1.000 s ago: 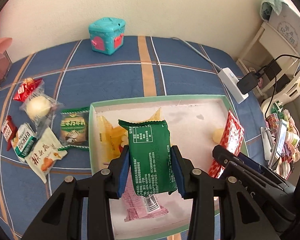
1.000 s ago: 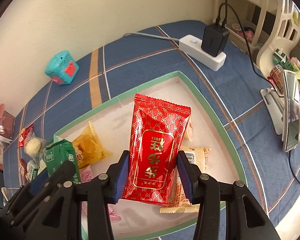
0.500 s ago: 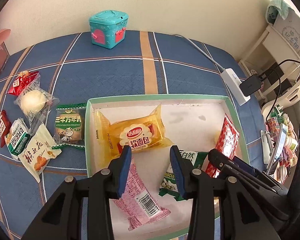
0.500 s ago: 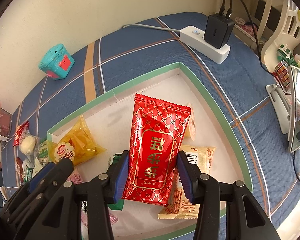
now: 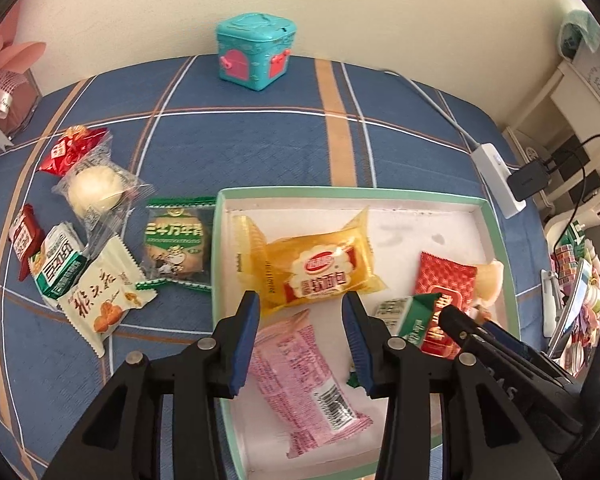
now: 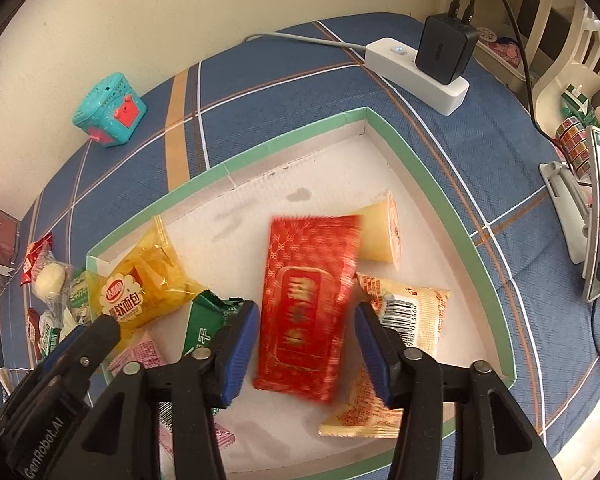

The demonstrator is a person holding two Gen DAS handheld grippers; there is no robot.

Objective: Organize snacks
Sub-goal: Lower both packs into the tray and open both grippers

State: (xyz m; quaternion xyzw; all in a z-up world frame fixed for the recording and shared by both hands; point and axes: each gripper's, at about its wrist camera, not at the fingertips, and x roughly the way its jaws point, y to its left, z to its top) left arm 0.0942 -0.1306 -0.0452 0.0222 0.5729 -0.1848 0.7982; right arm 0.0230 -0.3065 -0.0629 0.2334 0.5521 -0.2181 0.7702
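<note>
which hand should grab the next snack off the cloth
Left, probably. The left gripper is empty with open jaws, at the box edge nearest the loose packets, like the green biscuit pack. The right gripper, jaws just opening off the red packet, sits farther away.

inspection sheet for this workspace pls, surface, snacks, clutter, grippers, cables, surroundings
surface: blue plaid tablecloth, bearing a shallow green-rimmed white box.
job's things: in the box, yellow bread packet, pink wrapper, red patterned packet, green packet, cream barcoded packet. Left of the box, loose snacks, among them a green-and-clear biscuit pack and a clear-wrapped white bun.
clutter: teal toy box with pink doors.
grippers: left gripper open, empty; right gripper jaws just opened, clear of the red packet, which is blurred between them.
cables: white power strip with black charger, cords trailing.
surroundings: cream wall; white shelving at right.
</note>
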